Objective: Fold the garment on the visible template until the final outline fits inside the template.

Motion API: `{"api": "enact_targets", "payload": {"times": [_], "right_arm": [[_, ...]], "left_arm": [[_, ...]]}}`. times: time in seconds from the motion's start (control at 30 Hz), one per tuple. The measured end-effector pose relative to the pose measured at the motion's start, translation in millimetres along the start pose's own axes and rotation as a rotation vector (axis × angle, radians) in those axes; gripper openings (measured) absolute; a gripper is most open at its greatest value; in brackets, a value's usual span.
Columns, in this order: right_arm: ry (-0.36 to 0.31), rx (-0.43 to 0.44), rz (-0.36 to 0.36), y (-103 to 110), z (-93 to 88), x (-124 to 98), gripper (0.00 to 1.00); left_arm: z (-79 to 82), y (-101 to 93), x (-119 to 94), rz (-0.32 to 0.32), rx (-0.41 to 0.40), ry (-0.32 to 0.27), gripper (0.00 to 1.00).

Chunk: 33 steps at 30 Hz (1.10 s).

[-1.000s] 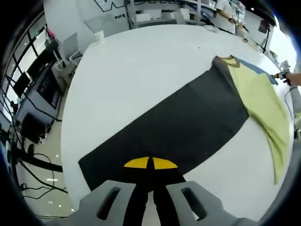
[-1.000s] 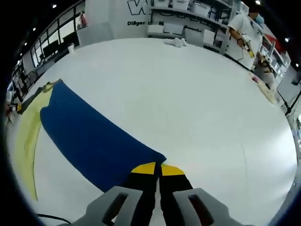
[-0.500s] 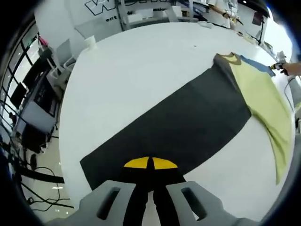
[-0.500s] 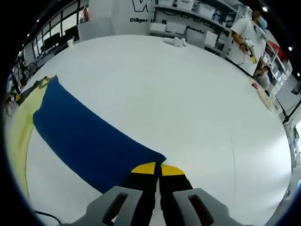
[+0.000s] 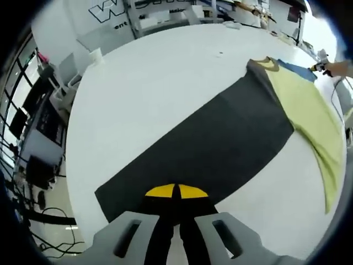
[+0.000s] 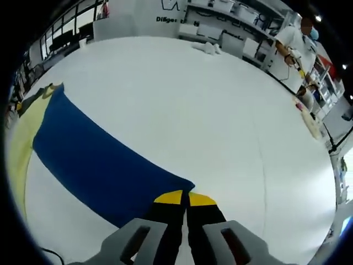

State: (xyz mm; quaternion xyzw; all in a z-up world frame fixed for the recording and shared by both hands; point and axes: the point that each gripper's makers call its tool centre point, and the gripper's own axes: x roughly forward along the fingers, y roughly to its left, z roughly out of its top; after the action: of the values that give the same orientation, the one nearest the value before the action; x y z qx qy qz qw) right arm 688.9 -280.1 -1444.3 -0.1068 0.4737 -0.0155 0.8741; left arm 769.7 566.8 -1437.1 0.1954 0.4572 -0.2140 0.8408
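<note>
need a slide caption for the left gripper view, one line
Left gripper shut on the end of a dark grey sleeve stretched across a white table, yellow garment body beyond.

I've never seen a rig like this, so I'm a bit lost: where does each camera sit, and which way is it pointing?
Left gripper view: rides the left gripper, looks along its shut jaws over the dark grey cloth sleeve they pinch, toward the pale yellow garment body; another hand shows far off.
Right gripper view: rides the right gripper, jaws shut on the blue cloth sleeve.
Shared: the white table and the yellow body.
</note>
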Motion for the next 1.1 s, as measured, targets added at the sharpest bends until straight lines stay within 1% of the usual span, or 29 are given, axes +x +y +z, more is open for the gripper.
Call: {"api": "enact_targets", "payload": {"times": [0.27, 0.33, 0.37, 0.47, 0.5, 0.53, 0.57, 0.6, 0.63, 0.67, 0.77, 0.83, 0.9, 0.93, 1.0, 1.03, 1.07, 1.1], "right_arm": [[0.005, -0.009, -0.003, -3.4, 3.6, 2.6, 0.00], [0.008, -0.012, 0.004, -1.6, 4.4, 2.3, 0.00], [-0.002, -0.011, 0.023, 3.6, 6.0, 0.8, 0.00], [-0.002, -0.021, 0.026, 5.9, 4.0, -4.2, 0.00], [-0.016, -0.031, 0.028, 8.8, 4.9, -8.8, 0.00], [-0.027, -0.033, 0.030, 10.2, 5.6, -11.0, 0.01], [-0.024, -0.028, 0.030, 11.4, 4.0, -13.1, 0.04], [-0.030, -0.032, 0.035, 15.4, 2.8, -17.0, 0.04], [-0.044, -0.058, 0.040, 19.9, 2.7, -21.7, 0.05], [-0.049, -0.065, 0.037, 23.1, 1.7, -26.0, 0.05], [-0.070, -0.064, 0.051, 33.2, -1.0, -36.1, 0.07], [-0.096, -0.092, 0.069, 43.8, -2.1, -44.1, 0.07], [-0.119, -0.096, 0.099, 58.3, -4.3, -52.9, 0.07], [-0.152, -0.129, 0.125, 70.7, -1.8, -59.1, 0.06], [-0.170, -0.159, 0.172, 93.8, -5.7, -68.8, 0.07], [-0.177, -0.161, 0.183, 102.0, -7.5, -72.8, 0.07], [-0.195, -0.170, 0.209, 112.7, -7.0, -76.8, 0.07], [-0.211, -0.192, 0.240, 127.3, -8.1, -82.6, 0.07]], "left_arm": [[-0.1, -1.3, -0.4, 0.000, -0.009, 0.003, 0.00], [-0.2, -1.9, -0.9, 0.003, -0.012, 0.007, 0.00], [-0.4, -1.8, -1.2, 0.007, -0.020, 0.010, 0.00], [0.9, -2.8, -2.9, 0.015, -0.017, 0.006, 0.01], [3.4, -3.3, -4.4, 0.016, -0.021, -0.007, 0.03], [8.1, -3.8, -6.7, 0.021, -0.042, -0.031, 0.06], [11.1, -4.6, -8.4, 0.020, -0.055, -0.046, 0.10], [14.6, -5.9, -11.7, 0.016, -0.052, -0.063, 0.11], [16.0, -7.5, -14.3, 0.013, -0.049, -0.069, 0.11], [18.6, -9.9, -18.4, 0.012, -0.040, -0.082, 0.10], [23.5, -12.9, -27.5, 0.008, -0.050, -0.116, 0.10], [24.2, -15.4, -33.5, 0.008, -0.051, -0.130, 0.10], [25.2, -21.7, -41.5, -0.004, -0.060, -0.154, 0.10], [24.7, -24.4, -44.1, -0.008, -0.058, -0.158, 0.10], [22.8, -37.1, -50.9, -0.032, -0.045, -0.173, 0.10], [19.9, -46.7, -53.9, -0.050, -0.034, -0.173, 0.10], [17.9, -53.8, -56.2, -0.065, -0.026, -0.174, 0.10], [15.3, -64.9, -60.0, -0.086, -0.016, -0.179, 0.10]]}}
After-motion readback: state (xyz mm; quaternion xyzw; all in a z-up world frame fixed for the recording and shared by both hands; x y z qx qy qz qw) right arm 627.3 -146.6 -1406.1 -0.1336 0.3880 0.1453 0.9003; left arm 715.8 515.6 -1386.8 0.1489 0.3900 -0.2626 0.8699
